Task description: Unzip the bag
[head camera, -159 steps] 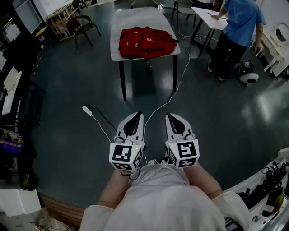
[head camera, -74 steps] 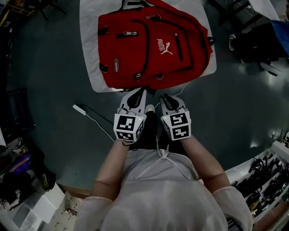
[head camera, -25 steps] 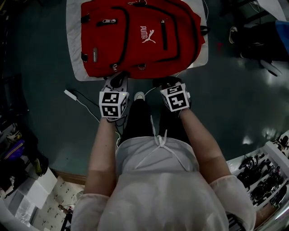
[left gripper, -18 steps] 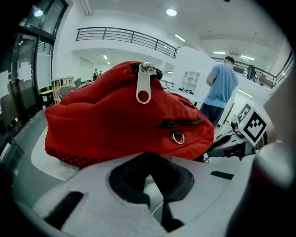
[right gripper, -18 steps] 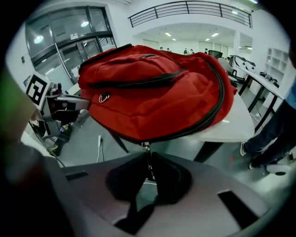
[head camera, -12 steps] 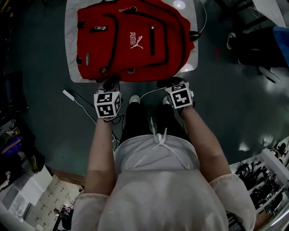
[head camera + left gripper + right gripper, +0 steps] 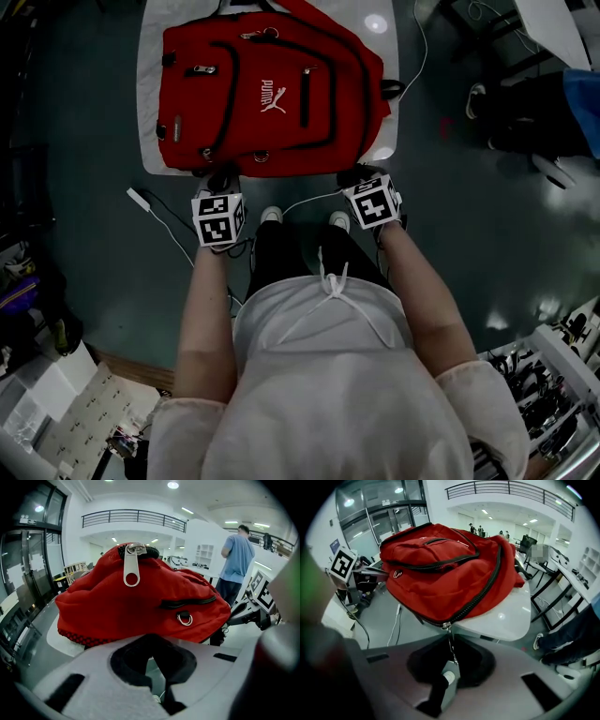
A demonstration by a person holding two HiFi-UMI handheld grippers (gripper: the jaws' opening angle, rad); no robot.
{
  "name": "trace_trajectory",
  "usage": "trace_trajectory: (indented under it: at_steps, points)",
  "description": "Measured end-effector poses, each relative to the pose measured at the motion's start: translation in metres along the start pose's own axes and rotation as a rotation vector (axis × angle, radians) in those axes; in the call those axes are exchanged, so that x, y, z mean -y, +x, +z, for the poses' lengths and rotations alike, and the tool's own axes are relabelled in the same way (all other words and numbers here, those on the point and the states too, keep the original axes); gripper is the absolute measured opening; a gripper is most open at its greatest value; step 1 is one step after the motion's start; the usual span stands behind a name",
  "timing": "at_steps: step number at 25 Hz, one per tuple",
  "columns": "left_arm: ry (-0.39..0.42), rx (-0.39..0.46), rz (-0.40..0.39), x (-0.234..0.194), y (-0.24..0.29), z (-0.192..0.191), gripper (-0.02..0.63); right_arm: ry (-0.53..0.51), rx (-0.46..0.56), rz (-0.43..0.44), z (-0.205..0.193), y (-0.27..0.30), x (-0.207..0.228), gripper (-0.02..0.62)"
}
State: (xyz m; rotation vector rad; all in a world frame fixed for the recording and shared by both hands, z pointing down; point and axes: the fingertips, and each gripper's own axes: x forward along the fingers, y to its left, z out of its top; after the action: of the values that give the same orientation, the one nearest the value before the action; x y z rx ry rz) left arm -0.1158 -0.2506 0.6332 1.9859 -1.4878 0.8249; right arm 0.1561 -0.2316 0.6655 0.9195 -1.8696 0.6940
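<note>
A red backpack (image 7: 270,89) lies flat on a white table (image 7: 151,112), black zippers facing up. My left gripper (image 7: 222,182) is at the bag's near left corner, jaws shut and empty. In the left gripper view the bag (image 7: 140,602) fills the view beyond that gripper (image 7: 152,638), with a metal zipper pull (image 7: 131,567) on top. My right gripper (image 7: 355,175) is at the near right corner, shut. In the right gripper view a thin zipper pull (image 7: 451,649) dangles from the bag (image 7: 445,569) right at that gripper (image 7: 451,638); whether it is pinched I cannot tell.
A white cable and adapter (image 7: 138,197) trail over the dark floor left of the table. A person in a blue shirt (image 7: 236,557) stands beyond the table. Shelves and boxes line the floor's left (image 7: 28,309) and lower right (image 7: 553,375) edges.
Both grippers have moved forward to the table's near edge and a little apart, closing on the bag's near corners. Their jaws have stayed shut.
</note>
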Motion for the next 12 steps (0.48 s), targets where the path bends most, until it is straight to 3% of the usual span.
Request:
trace_trajectory:
  at_steps: [4,12]
  points:
    - [-0.010,0.001,0.019,0.000,0.000,0.000,0.020,-0.022,-0.017,-0.017,0.001,-0.004,0.017,0.037]
    - [-0.009,-0.003,0.029,0.000,0.002,0.000,0.020,0.058,-0.031,0.012,-0.005,-0.003,0.023,0.038]
